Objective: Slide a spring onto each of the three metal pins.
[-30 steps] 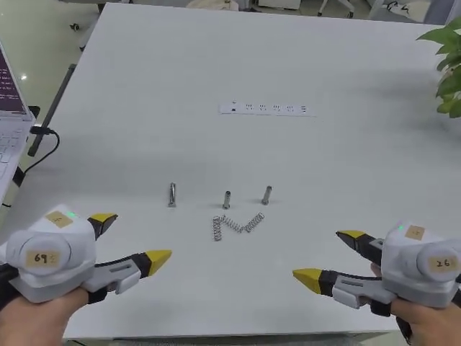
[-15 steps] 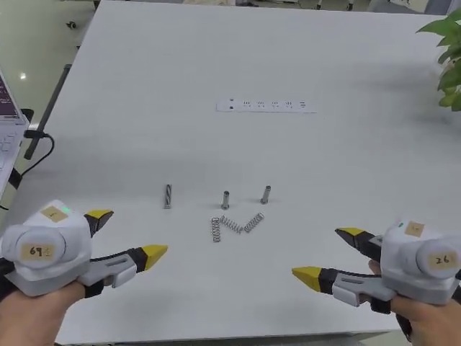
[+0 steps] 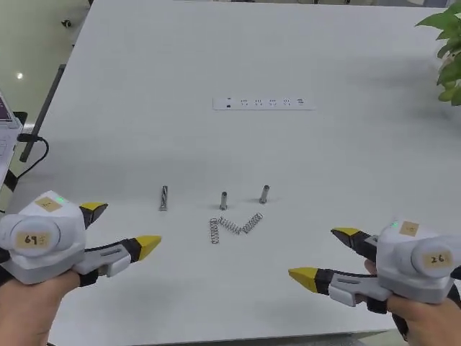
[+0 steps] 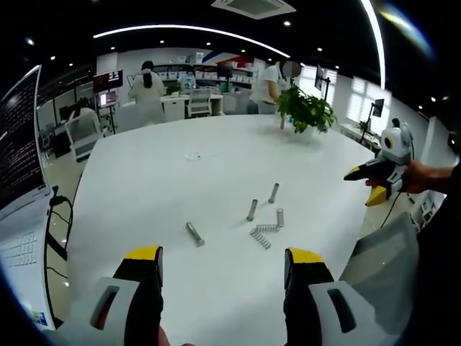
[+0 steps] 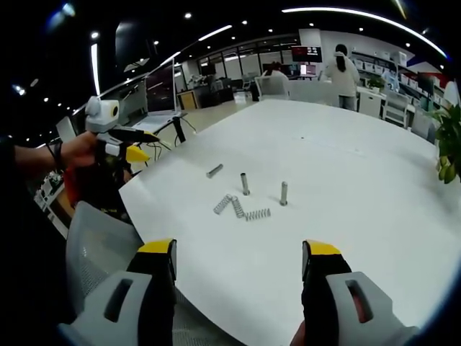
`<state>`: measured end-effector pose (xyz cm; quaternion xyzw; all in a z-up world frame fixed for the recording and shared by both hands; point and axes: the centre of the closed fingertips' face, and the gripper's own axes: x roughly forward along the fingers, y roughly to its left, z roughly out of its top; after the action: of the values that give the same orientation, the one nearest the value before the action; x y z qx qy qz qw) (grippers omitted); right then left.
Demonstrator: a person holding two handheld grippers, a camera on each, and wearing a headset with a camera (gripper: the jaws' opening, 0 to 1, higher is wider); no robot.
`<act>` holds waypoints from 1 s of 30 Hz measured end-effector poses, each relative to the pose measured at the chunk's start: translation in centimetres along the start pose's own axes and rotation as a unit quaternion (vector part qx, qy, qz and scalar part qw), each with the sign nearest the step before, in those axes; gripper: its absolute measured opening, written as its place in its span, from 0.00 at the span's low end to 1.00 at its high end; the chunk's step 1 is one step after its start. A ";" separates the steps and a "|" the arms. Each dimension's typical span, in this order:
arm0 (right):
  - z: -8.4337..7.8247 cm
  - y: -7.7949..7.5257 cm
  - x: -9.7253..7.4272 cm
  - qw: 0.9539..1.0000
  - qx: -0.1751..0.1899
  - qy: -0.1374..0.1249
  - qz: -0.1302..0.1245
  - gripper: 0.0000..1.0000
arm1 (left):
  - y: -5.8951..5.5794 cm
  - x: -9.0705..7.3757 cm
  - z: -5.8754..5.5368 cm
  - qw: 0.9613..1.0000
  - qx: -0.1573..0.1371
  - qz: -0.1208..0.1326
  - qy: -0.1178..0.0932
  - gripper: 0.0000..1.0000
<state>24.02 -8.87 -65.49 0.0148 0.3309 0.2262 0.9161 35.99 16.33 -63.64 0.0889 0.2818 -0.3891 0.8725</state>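
**Hand-held grippers.** Your white left hand-held gripper, with yellow-tipped jaws, hangs over the near left part of the plain white worktop. It is at 8 o'clock from the springs. Its jaws stand wide apart and hold nothing. Your matching white right hand-held gripper hangs over the near right part, at 4 o'clock from the springs. Its jaws are likewise spread and empty. Both are well apart from the parts.

**Pins.** Three short silver metal pins sit in a row across the middle of the worktop.
- The left pin lies on its side, as both gripper views show.
- The middle pin stands upright.
- The right pin stands upright.

All three pins are bare.

**Springs.** Three small coiled steel springs lie flat on the worktop in a zigzag. They are just beside the middle pin, at its 6 o'clock. You cannot tell from these views whether their ends touch one another.

**Surroundings.**
- A long white power strip lies flat at 12 o'clock from the pins, well apart from them.
- A green leafy plant stands at 2 o'clock, by the far right edge.
- A black cable hangs off the left edge at 9 o'clock.
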 end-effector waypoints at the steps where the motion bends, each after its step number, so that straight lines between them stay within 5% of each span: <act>1: 0.0 0.0 0.0 1.000 0.000 0.000 0.000 0.70 | 0.1 0.1 0.0 1.000 0.001 -0.001 0.001 0.65; 16: 0.2 -0.5 -0.4 1.000 0.003 -0.003 -0.005 0.69 | 3.5 2.3 2.4 1.000 0.015 0.001 -0.005 0.64; 30: -0.1 -0.6 -0.7 1.000 0.008 -0.001 -0.010 0.69 | 5.2 4.8 3.4 1.000 0.023 -0.007 0.000 0.63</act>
<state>23.75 -9.73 -65.27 0.0189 0.3319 0.2148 0.9183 43.78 15.55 -63.92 0.1067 0.2733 -0.4017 0.8675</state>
